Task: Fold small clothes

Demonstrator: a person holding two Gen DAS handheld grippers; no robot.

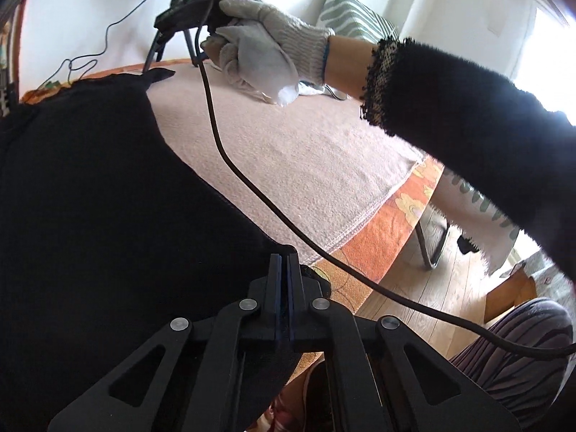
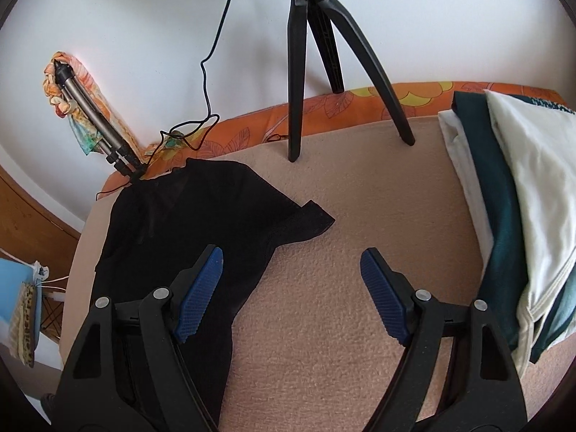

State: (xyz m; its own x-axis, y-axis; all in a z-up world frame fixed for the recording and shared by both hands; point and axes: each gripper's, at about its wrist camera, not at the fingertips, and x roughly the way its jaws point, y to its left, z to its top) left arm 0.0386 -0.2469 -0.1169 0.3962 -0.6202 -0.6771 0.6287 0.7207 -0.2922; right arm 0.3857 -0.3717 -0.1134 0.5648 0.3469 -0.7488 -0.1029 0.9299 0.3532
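A small black garment [image 1: 90,198] lies spread on the pink blanket [image 1: 306,165]. My left gripper [image 1: 284,262] is shut on the garment's near edge at the table's front. In the right wrist view the same black garment [image 2: 172,223] lies at the left, one sleeve pointing right. My right gripper [image 2: 291,262] is open and empty, held above the blanket, its left pad [image 2: 201,288] over the garment's right edge. The right gripper's handle [image 1: 201,3], held by a white-gloved hand [image 1: 259,43], shows at the top of the left wrist view.
A black tripod [image 2: 324,54] stands at the table's back. A stack of folded clothes [image 2: 514,198], white and dark green, sits at the right. An orange flowered cloth [image 2: 324,108] lies under the blanket. A black cable [image 1: 252,187] crosses the table. A second tripod [image 2: 93,122] leans at back left.
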